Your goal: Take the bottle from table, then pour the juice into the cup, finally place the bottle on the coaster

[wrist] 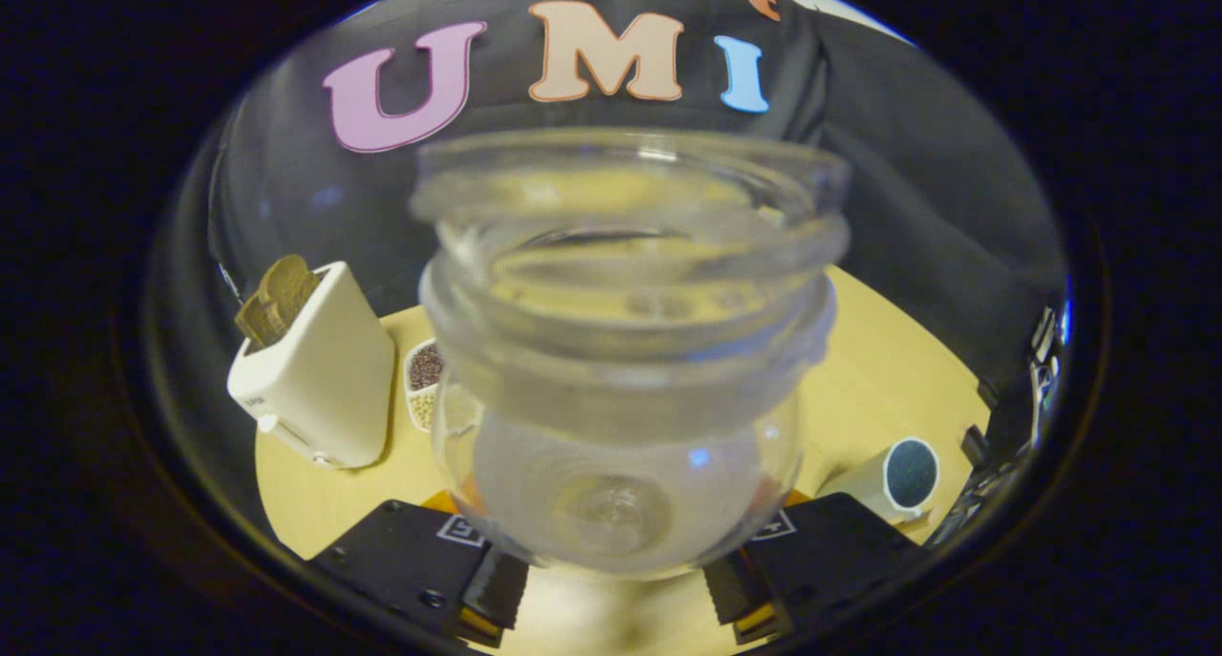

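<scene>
**Bottle gripped, pour not yet begun**

On the far left of the yellow table (888, 379) we saw a white toaster (320, 379) with slices of bread (275, 301) sticking out of its slot, and just beside it a small white dish (423, 382) holding dark and pale grains. Next came the clear bottle (625, 350), its open mouth facing us, its rounded body sitting between the fingers of the gripper (616, 589). Both fingers pressed against its sides, so we judged it clamped. We could not tell whether any juice was inside. To the right, well apart, lay a white cylinder (883, 484) with a dark end. The cup and coaster were not identifiable. We judged that the hold should stay firm and low on the body, and that any tilt should come slowly, mouth kept over the cup.
</scene>
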Demonstrator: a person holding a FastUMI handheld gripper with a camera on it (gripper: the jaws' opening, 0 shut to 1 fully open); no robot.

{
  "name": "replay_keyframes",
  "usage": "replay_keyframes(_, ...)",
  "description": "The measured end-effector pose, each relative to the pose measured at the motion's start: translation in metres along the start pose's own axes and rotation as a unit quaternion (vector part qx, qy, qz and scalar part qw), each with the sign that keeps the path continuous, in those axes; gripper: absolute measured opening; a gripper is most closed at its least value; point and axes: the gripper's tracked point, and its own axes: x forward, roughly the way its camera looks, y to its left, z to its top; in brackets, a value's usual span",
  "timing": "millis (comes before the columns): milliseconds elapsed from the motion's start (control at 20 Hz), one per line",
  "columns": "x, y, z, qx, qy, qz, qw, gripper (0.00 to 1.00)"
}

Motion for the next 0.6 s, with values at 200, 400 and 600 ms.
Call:
replay_keyframes(200, 0.031, -0.003, 0.009, -0.040, -0.035, -0.031, 0.998, 1.00)
replay_keyframes(400, 0.056, -0.005, 0.021, -0.060, -0.057, -0.051, 0.995, 1.00)
replay_keyframes(600, 0.081, -0.006, 0.017, -0.052, -0.043, -0.057, 0.996, 1.00)
